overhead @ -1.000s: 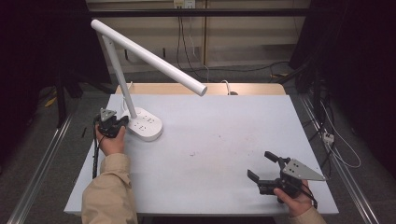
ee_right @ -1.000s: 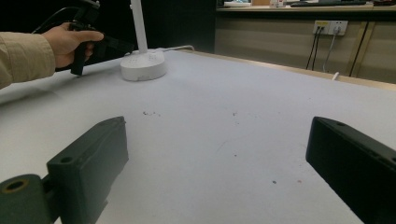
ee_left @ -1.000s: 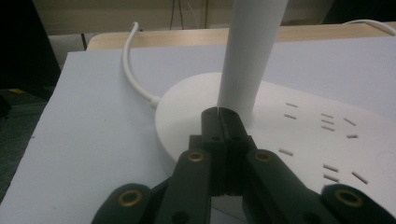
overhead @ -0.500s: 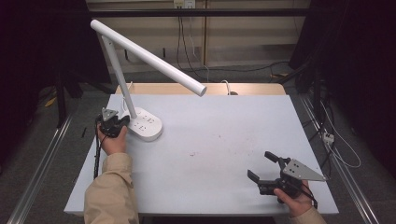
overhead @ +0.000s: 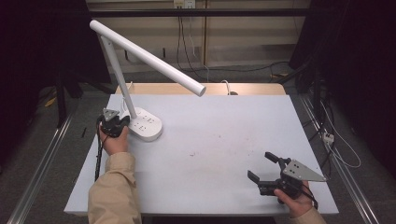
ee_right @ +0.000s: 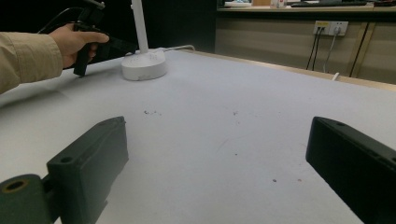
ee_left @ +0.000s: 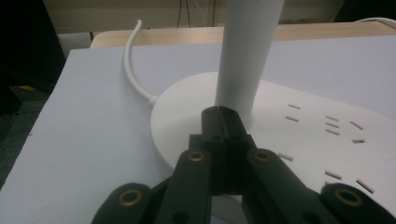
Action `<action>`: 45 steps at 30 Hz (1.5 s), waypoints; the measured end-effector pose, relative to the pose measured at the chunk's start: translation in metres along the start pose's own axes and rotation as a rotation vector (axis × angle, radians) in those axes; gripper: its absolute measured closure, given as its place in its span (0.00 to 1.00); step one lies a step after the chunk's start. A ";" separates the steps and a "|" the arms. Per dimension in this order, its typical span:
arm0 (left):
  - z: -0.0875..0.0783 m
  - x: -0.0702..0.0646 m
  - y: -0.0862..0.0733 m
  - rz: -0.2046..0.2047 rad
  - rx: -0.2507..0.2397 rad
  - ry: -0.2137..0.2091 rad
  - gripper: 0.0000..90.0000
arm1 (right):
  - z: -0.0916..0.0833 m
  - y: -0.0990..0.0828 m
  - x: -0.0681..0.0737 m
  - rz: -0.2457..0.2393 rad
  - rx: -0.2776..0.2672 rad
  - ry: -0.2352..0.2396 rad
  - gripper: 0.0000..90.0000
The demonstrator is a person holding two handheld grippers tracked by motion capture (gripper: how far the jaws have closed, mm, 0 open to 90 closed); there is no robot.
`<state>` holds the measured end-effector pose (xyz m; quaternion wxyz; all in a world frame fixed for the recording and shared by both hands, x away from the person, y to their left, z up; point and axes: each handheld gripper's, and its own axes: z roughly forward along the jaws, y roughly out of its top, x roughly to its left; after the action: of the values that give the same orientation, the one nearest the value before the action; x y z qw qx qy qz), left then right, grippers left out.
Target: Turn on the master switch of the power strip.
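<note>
Where the table's [overhead: 224, 140] far-left corner lies in the high view, the white desk lamp [overhead: 144, 128] stands on its oval base, the stem rising near the base's left end and the long tube head slanting right and downward over the table. A white cord [ee_left: 135, 74] leaves the base at its far side and curves toward the far edge. The left gripper [overhead: 122, 122] sits at the base's left rim, gripped by the left hand [overhead: 113, 142] in a tan sleeve [overhead: 114, 191]. In the left gripper view its two black jaws are pressed flat together with nothing between them (no gap visible along the seam), their tips over the base and right at the foot of the stem; whether they actually touch the stem cannot be told. Small slots mark the base's top to the right of the stem.

Well apart, at the near-right part of the table, the right gripper [overhead: 266, 166] is held low by the right hand [overhead: 294, 200], its grey three-cornered plate on top. Its jaws stand wide apart and hold nothing, pointing across the bare surface toward the lamp, which appears far off in the right gripper view.
</note>
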<state>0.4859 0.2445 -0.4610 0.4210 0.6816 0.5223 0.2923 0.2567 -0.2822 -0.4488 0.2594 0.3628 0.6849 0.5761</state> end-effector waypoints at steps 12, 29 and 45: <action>0.000 0.003 -0.001 -0.030 -0.002 -0.004 1.00 | -0.001 0.000 0.000 -0.001 0.001 0.000 0.06; 0.002 -0.001 0.005 -0.013 0.047 0.014 1.00 | -0.001 0.000 0.001 -0.007 0.000 0.003 0.06; 0.001 0.000 0.005 -0.031 0.049 0.017 1.00 | -0.002 0.001 0.000 -0.004 -0.007 0.000 0.06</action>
<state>0.4892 0.2432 -0.4571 0.4041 0.6811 0.5433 0.2786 0.2554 -0.2831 -0.4472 0.2617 0.3606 0.6837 0.5780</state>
